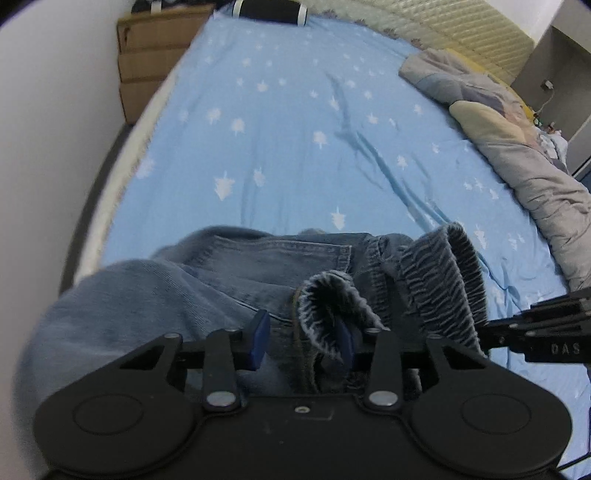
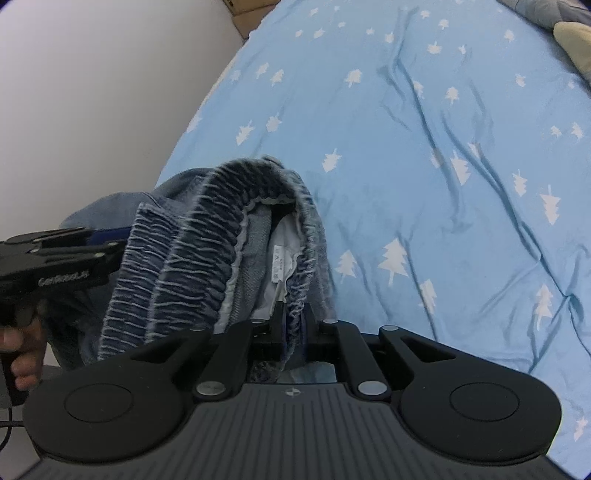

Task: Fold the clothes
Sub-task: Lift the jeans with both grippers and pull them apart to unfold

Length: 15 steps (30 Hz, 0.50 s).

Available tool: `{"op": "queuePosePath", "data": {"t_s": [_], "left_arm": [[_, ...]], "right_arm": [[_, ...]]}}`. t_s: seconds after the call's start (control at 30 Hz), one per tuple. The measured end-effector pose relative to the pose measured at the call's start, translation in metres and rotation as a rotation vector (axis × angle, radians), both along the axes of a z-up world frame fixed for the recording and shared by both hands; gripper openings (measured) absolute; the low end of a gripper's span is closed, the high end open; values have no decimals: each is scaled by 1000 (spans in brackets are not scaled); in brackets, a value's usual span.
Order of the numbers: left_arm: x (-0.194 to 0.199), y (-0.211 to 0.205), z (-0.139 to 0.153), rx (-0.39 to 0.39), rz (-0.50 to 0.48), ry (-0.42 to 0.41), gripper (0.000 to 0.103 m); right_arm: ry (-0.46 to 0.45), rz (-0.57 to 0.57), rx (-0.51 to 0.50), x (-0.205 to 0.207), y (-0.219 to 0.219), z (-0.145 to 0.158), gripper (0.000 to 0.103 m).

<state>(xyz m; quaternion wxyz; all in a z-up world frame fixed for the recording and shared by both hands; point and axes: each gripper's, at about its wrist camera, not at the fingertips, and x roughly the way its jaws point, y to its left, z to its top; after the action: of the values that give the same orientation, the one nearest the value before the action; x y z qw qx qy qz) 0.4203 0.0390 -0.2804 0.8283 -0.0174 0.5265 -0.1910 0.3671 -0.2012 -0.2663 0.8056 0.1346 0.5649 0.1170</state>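
A pair of blue jeans (image 1: 266,258) with an elastic ruched waistband (image 1: 443,280) lies bunched at the near edge of the bed. My left gripper (image 1: 303,334) is open, its blue pads apart, with a loop of the waistband lying over the right pad (image 1: 345,338). My right gripper (image 2: 291,325) is shut on the waistband's edge (image 2: 299,295) and holds it up, with the white inner label (image 2: 279,266) showing. The left gripper also shows at the left of the right wrist view (image 2: 74,254), and the right gripper at the right of the left wrist view (image 1: 535,332).
The bed has a light blue sheet with white trees (image 1: 295,129), creased in the middle. A grey crumpled duvet (image 1: 517,147) lies along its right side. Cardboard boxes (image 1: 147,55) stand by the white wall on the left. A black bolster (image 1: 269,11) lies at the far end.
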Motion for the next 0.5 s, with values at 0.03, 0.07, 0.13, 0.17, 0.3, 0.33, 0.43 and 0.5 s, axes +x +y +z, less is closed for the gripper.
{"op": "queuePosePath", "data": {"t_s": [0.03, 0.07, 0.13, 0.17, 0.3, 0.33, 0.43, 0.5], "left_arm": [[3, -3, -4, -9, 2, 10, 35], [7, -5, -8, -15, 5, 20, 35], [9, -11, -12, -30, 10, 19, 26], [10, -14, -14, -41, 15, 14, 20], [3, -18, -9, -60, 56, -15, 6], [-1, -16, -5, -67, 75, -25, 5], [-16, -4, 8, -96, 141, -52, 5], [-27, 9, 20, -111, 189, -70, 5]], "right_arm": [[2, 5, -6, 2, -2, -1, 10], [3, 12, -14, 4, -5, -3, 11], [6, 26, -35, 10, -9, -5, 13], [10, 31, -43, 13, -10, -7, 13], [11, 64, -117, 30, -12, -18, 23], [3, 73, -141, 35, -12, -21, 27], [-35, 82, -184, 52, -15, -24, 43], [-53, 131, -202, 63, -13, -25, 44]]}}
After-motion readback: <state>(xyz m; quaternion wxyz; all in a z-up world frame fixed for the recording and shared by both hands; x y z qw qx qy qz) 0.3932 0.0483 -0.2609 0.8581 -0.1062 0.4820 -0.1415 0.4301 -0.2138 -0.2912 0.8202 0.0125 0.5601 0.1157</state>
